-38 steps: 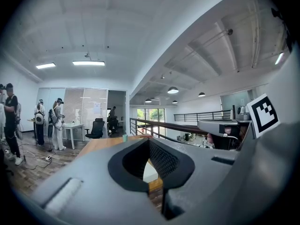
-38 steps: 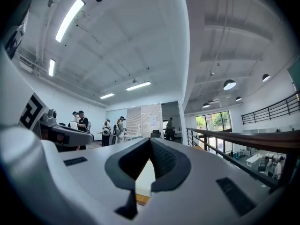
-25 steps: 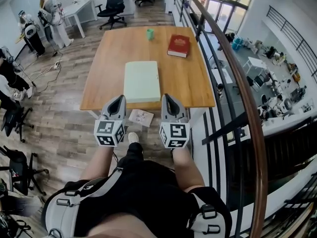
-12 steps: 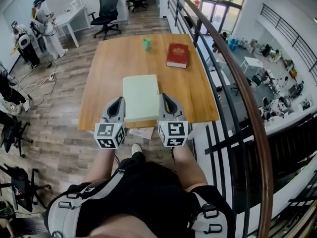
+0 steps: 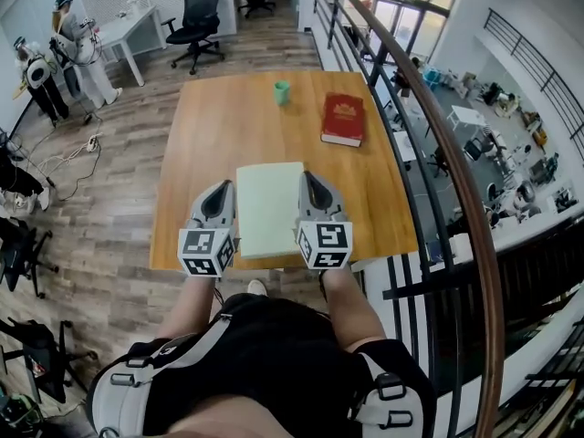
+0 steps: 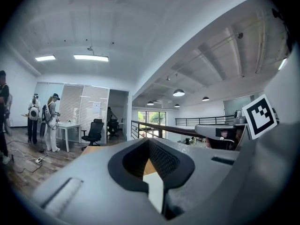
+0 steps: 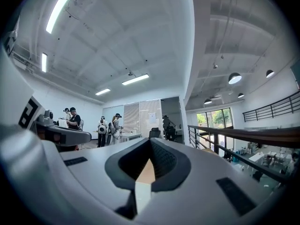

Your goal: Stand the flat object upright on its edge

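Grippers flanked a pale green flat pad [image 5: 270, 206] that lay flat on a wooden table [image 5: 219, 117], its near end close to the table's near edge. The left gripper [image 5: 220, 194] was just beside the pad's left long side and the right gripper [image 5: 313, 188] just beside its right long side, both pointing level and away from the person. Whether either one touched the pad could not be told from above. Each gripper's own view showed its jaws clenched, tips meeting, with nothing caught between them; only a sliver of wood and of pale surface showed through the hollow behind the tips.

Farther back on the table, a red book [image 5: 343, 119] lay flat near the right edge, well apart from the pad. A small green cup [image 5: 283, 91] stood upright near the far edge, to the left of the book. A dark railing [image 5: 429, 126] with a wooden top rail ran along the table's right side. Beyond the table stood a black office chair [image 5: 199, 12] beside a white desk [image 5: 128, 30], and two people [image 5: 73, 35] in gear stood at the upper left on the wood floor.
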The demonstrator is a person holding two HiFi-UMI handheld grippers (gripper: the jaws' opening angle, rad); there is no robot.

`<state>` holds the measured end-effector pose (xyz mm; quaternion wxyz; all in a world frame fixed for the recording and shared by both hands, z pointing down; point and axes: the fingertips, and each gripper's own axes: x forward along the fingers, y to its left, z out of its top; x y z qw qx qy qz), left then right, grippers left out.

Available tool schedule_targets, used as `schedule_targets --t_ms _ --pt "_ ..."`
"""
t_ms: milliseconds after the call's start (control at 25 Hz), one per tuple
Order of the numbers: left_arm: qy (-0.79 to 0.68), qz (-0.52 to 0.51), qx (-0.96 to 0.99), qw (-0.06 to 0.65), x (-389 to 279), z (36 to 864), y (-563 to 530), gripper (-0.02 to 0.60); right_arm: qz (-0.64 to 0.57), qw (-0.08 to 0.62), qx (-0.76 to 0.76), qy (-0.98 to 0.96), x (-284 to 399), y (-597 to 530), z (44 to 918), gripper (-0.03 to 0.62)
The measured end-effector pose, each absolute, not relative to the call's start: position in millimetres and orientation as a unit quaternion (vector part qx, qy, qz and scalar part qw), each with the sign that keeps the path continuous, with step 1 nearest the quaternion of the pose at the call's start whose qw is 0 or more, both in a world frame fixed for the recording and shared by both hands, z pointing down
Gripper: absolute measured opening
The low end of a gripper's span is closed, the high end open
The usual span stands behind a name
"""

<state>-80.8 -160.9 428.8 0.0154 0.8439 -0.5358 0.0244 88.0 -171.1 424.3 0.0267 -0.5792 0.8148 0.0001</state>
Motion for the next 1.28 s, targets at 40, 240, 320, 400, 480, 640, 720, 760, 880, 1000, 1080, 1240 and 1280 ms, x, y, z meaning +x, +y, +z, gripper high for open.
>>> schedule_targets --t_ms 40,240,320,400,480,640,720,760,880,1000,1080,1240,1280 --pt "-0.535 0.027 0.844 0.017 -87 432 -171 0.003 -0.005 0.026 -0.580 0.814 83 -181 428 0.005" --pt "-0.532 0.035 0.846 0.028 -108 443 -221 0.003 -0.011 0.012 -0.586 0.810 67 -230 437 0.005" --pt "-0.529 0.039 0.847 0.035 -114 447 -241 0.005 -0.009 0.006 -0.588 0.809 63 -248 440 0.005" --pt "-0.525 0.043 0.849 0.041 -114 452 -258 0.003 -0.009 0.002 -0.591 0.807 65 -264 443 0.005" --pt "-0.522 0.050 0.850 0.047 -112 459 -272 0.003 -0.017 0.000 -0.596 0.803 71 -275 449 0.005" --pt "-0.527 0.062 0.845 0.063 -108 469 -289 0.005 -0.032 -0.003 -0.594 0.804 84 -290 459 0.005" --pt "-0.536 0.062 0.839 0.064 -106 471 -297 0.005 -0.032 0.005 -0.590 0.807 92 -300 462 0.005" --pt "-0.541 0.063 0.836 0.066 -103 472 -300 0.005 -0.030 0.013 -0.590 0.807 98 -304 461 0.005" --pt "-0.551 0.069 0.829 0.065 -95 475 -303 0.005 -0.029 0.021 -0.591 0.806 116 -311 463 0.005" --pt "-0.565 0.068 0.820 0.066 -96 474 -307 0.005 -0.039 0.012 -0.595 0.802 128 -318 470 0.005" --pt "-0.571 0.071 0.815 0.067 -97 474 -307 0.005 -0.048 0.011 -0.596 0.802 132 -318 478 0.005" --pt "-0.570 0.094 0.813 0.076 -101 484 -306 0.005 -0.065 0.010 -0.596 0.800 134 -319 490 0.028" --pt "-0.568 0.101 0.813 0.083 -102 488 -306 0.006 -0.069 0.009 -0.596 0.800 133 -321 493 0.034"
